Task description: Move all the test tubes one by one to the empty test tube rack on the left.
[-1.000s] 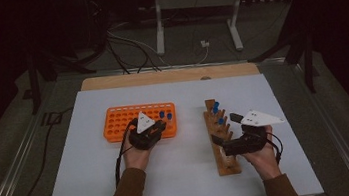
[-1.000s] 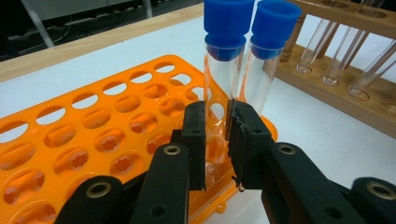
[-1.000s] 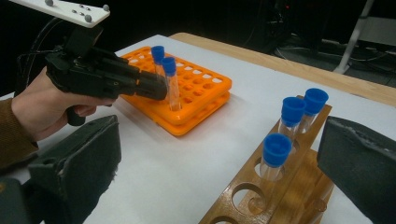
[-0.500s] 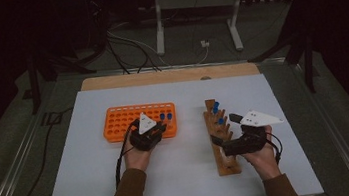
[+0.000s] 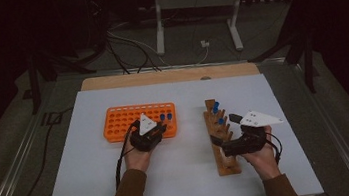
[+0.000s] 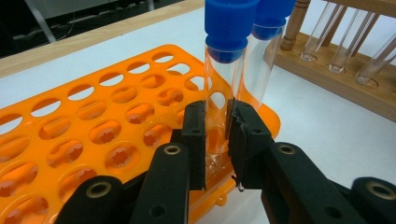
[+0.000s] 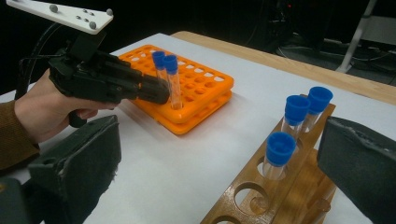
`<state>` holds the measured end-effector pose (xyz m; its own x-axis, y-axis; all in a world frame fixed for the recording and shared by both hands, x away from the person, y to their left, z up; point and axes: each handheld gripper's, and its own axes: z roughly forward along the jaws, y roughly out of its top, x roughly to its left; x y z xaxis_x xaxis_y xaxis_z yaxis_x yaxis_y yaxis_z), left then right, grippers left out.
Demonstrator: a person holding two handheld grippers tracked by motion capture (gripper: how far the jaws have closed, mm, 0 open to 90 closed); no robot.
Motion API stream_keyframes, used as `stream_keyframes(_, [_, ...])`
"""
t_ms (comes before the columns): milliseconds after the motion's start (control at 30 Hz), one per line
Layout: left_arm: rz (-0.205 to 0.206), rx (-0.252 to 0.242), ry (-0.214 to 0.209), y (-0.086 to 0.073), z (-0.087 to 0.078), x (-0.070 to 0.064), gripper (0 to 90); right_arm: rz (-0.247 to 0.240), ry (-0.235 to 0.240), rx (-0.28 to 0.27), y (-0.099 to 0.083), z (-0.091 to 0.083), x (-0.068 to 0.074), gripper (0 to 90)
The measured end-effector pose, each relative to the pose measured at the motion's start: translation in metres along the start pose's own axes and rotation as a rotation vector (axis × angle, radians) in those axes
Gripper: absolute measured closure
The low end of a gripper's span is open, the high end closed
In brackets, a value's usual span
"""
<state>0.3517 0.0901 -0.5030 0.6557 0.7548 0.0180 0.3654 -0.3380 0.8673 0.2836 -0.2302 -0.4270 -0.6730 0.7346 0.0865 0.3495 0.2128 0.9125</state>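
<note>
Left tool point(image 7: 161, 93) seemingly grips a capped tube point(image 7: 173, 81) in the orange rack point(image 7: 205, 100).

A wide white-topped table point(image 5: 182, 177) is seen; an orange perforated plastic rack point(image 5: 117, 122) and a brown wooden tube rack point(image 5: 227, 164) are borne on it, well apart.

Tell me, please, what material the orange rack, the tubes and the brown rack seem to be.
Orange rack: likely moulded plastic, uniform colour with a slight sheen. Tubes: clear glass or plastic, see-through, with blue, probably plastic caps. Brown rack: varnished wood, glossy with visible grain.
</note>
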Motion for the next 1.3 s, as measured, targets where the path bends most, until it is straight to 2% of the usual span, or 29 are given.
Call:
stream_keyframes(267, [-0.023, -0.003, -0.017, 0.000, -0.001, 0.002, 76.9, 0.001, 0.000, 0.000, 0.000, 0.000, 0.000, 0.0])
stream_keyframes(400, [-0.027, -0.007, -0.010, -0.001, -0.001, 0.001, 69.2, 0.001, 0.000, 0.001, 0.000, 0.001, 0.000, 0.0])
stream_keyframes(500, [-0.067, -0.034, -0.018, -0.004, -0.004, 0.003, 63.6, 0.001, 0.000, 0.002, 0.000, 0.001, 0.000, 0.0])
stream_keyframes(633, [-0.092, -0.059, -0.009, -0.005, -0.012, 0.005, 51.4, 0.002, -0.005, 0.008, -0.002, 0.002, -0.002, 0.0])
stream_keyframes(767, [-0.149, -0.088, -0.018, -0.002, -0.022, 0.009, 33.2, 0.000, -0.016, 0.021, -0.004, 0.003, -0.003, 0.0])
stream_keyframes(833, [-0.177, -0.087, -0.024, 0.000, -0.026, 0.012, 22.3, -0.003, -0.020, 0.028, -0.005, 0.005, -0.004, 0.0])
stream_keyframes(1000, [-0.160, -0.078, -0.042, 0.001, -0.040, 0.013, 1.8, 0.012, -0.031, 0.043, -0.008, 0.008, -0.009, 0.5])
stream_keyframes(1167, [-0.155, -0.094, -0.037, 0.000, -0.055, 0.017, 0.6, 0.013, -0.037, 0.069, -0.012, 0.012, -0.013, 0.6])
stream_keyframes(1300, [-0.161, -0.101, -0.034, -0.001, -0.066, 0.020, 0.7, 0.004, -0.051, 0.084, -0.012, 0.014, -0.015, 5.6])
